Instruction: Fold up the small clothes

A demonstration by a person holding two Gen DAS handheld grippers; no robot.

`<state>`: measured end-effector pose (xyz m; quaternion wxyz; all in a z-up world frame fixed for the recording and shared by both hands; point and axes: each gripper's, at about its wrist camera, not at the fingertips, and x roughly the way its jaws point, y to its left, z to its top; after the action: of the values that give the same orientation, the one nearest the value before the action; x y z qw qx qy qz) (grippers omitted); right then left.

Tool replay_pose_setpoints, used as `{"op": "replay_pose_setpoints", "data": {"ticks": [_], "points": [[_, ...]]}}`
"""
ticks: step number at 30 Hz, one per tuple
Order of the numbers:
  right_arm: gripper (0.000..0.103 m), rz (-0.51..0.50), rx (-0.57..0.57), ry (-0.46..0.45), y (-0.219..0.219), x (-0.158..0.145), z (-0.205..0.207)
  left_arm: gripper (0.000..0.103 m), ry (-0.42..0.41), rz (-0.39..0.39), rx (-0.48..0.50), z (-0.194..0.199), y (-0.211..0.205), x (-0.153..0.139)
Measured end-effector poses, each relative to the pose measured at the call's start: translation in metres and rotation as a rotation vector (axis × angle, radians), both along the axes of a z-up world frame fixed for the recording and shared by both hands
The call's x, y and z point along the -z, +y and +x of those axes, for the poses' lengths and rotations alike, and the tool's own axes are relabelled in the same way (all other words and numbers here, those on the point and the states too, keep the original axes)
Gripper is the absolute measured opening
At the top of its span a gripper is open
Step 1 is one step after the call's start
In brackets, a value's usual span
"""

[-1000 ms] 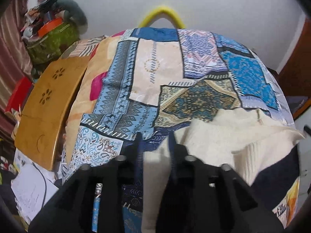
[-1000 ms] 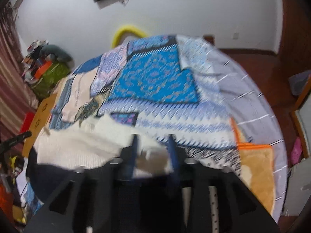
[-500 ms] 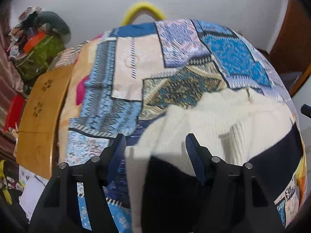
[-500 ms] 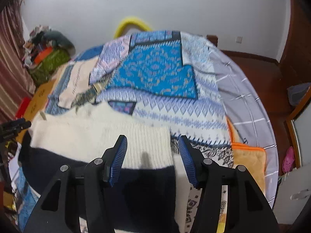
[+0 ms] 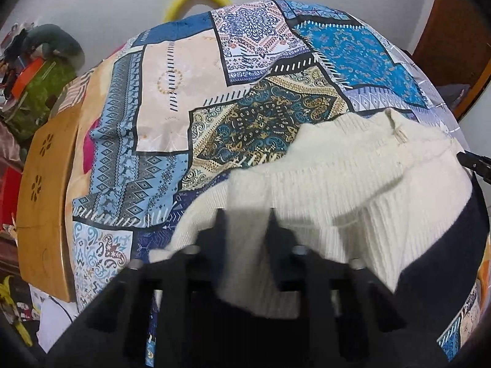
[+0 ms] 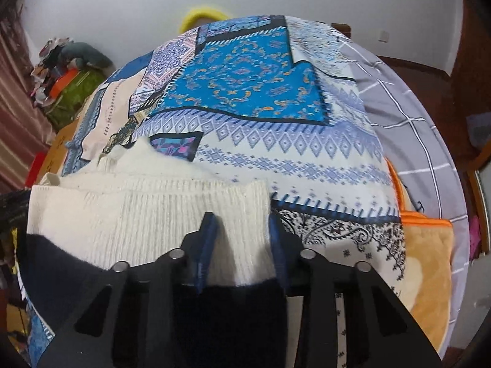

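Note:
A cream ribbed knit sweater (image 5: 353,181) with a dark navy lower part (image 5: 442,260) lies on the patchwork bedspread (image 5: 172,92). It also shows in the right wrist view (image 6: 147,214), with the navy part (image 6: 61,263) nearest the camera. My left gripper (image 5: 245,224) is open and straddles the sweater's left edge. My right gripper (image 6: 241,230) is open, its blue fingers (image 6: 208,239) either side of the sweater's right edge. Neither pair of jaws pinches the cloth.
A wooden folding table (image 5: 43,202) leans at the bed's left side. Clutter and a green bag (image 5: 33,89) sit beyond it. An orange blanket (image 6: 429,260) lies at the bed's right edge. A yellow hoop (image 6: 202,15) is behind the bed.
Both grippers let go of the sweater and opened, and the sweater now lies spread on the bed. Since half a second ago both have narrowed somewhat and sit over the sweater's edges.

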<state>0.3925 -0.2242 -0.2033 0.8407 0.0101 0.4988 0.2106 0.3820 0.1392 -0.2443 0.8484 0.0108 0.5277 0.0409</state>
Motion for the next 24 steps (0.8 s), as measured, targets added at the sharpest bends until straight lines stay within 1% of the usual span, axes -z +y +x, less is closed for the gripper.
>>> {"op": "replay_pose_setpoints", "data": {"ticks": [1,2,3,6,8,9,11,13,18,21,24], "points": [[0.020,-0.007,-0.009,-0.010,0.003,0.000,-0.001,0.010,-0.009,0.003,-0.005,0.000,0.001,-0.001],[0.011,-0.018,-0.011,-0.020,0.004,0.000,-0.001,0.009,-0.016,0.005,-0.010,0.000,0.001,-0.002],[0.007,-0.039,0.000,-0.044,0.005,-0.001,-0.003,0.009,-0.033,0.007,-0.023,-0.002,0.003,-0.004],[0.007,-0.041,0.020,-0.108,0.006,-0.008,-0.010,0.008,-0.089,0.007,-0.060,-0.007,0.012,-0.017],[0.006,-0.045,0.034,-0.151,0.004,-0.014,-0.011,0.008,-0.134,-0.025,-0.102,-0.012,0.023,-0.027],[0.006,-0.043,0.050,-0.175,0.001,-0.017,-0.011,0.008,-0.156,-0.055,-0.130,-0.014,0.031,-0.033],[0.006,-0.035,0.080,-0.190,-0.004,-0.022,-0.008,0.008,-0.170,-0.074,-0.159,-0.015,0.040,-0.037],[0.006,-0.032,0.101,-0.182,-0.008,-0.022,-0.004,0.008,-0.159,-0.068,-0.169,-0.013,0.045,-0.034],[0.006,-0.091,0.097,-0.140,-0.003,-0.006,-0.001,0.010,-0.086,-0.061,-0.182,-0.006,0.050,-0.007],[0.006,-0.108,0.095,-0.118,0.000,0.002,-0.001,0.015,-0.047,-0.052,-0.190,-0.006,0.053,0.005],[0.007,-0.125,0.078,-0.099,0.002,0.002,-0.001,0.022,-0.033,-0.054,-0.195,-0.008,0.057,0.006]]}}
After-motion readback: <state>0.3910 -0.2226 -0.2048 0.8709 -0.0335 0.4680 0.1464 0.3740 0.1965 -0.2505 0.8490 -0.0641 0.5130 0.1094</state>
